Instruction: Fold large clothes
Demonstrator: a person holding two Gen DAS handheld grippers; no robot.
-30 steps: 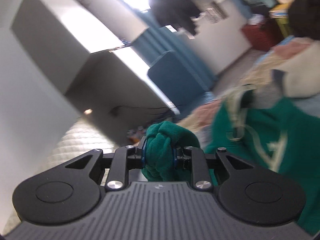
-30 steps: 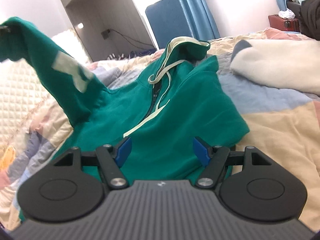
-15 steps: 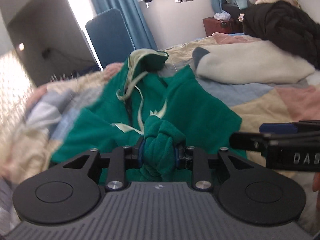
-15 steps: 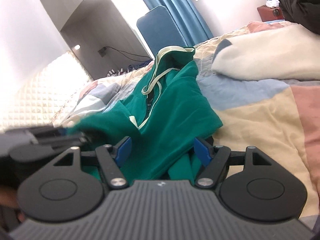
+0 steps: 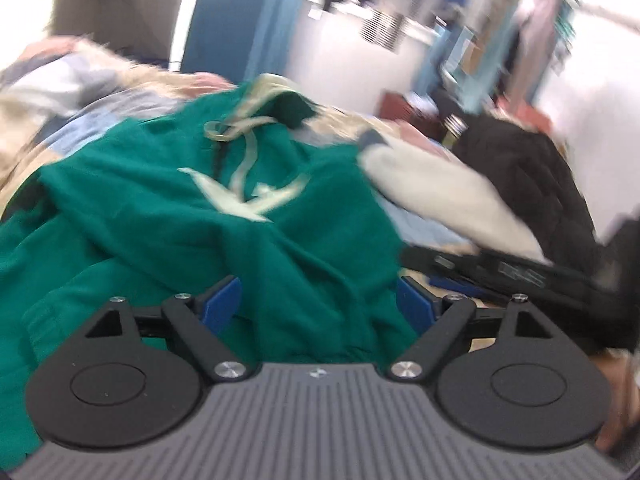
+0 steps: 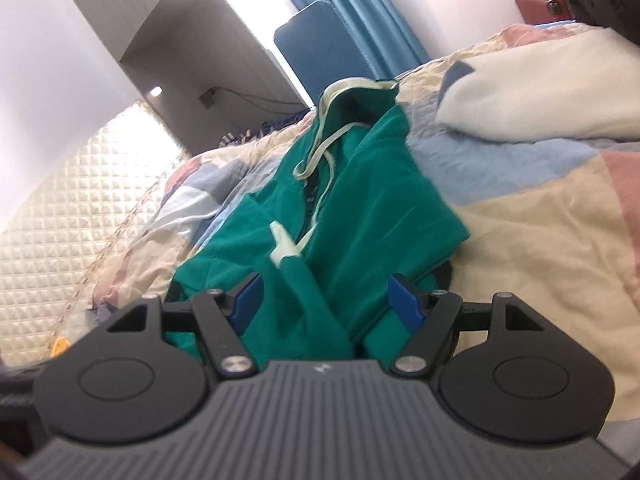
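Observation:
A green hoodie point(image 5: 168, 216) with cream drawstrings and cream lettering lies crumpled on a patchwork bedspread point(image 6: 540, 232). It also shows in the right wrist view point(image 6: 360, 216), hood towards the far end, one sleeve laid across its body. My left gripper point(image 5: 318, 300) is open just above the hoodie's near fabric, holding nothing. My right gripper point(image 6: 326, 300) is open over the hoodie's near edge, empty. The right gripper's black body point(image 5: 500, 272) shows at the right of the blurred left wrist view.
A cream blanket point(image 6: 540, 92) lies on the bed to the right of the hoodie, with a black jacket point(image 5: 532, 176) behind it. A quilted headboard point(image 6: 60, 216) is at left. A blue chair point(image 6: 324, 44) and curtains stand beyond the bed.
My left gripper swung the green sleeve over the hoodie's body, then opened and let it go. The right gripper stayed open near the hoodie's near edge.

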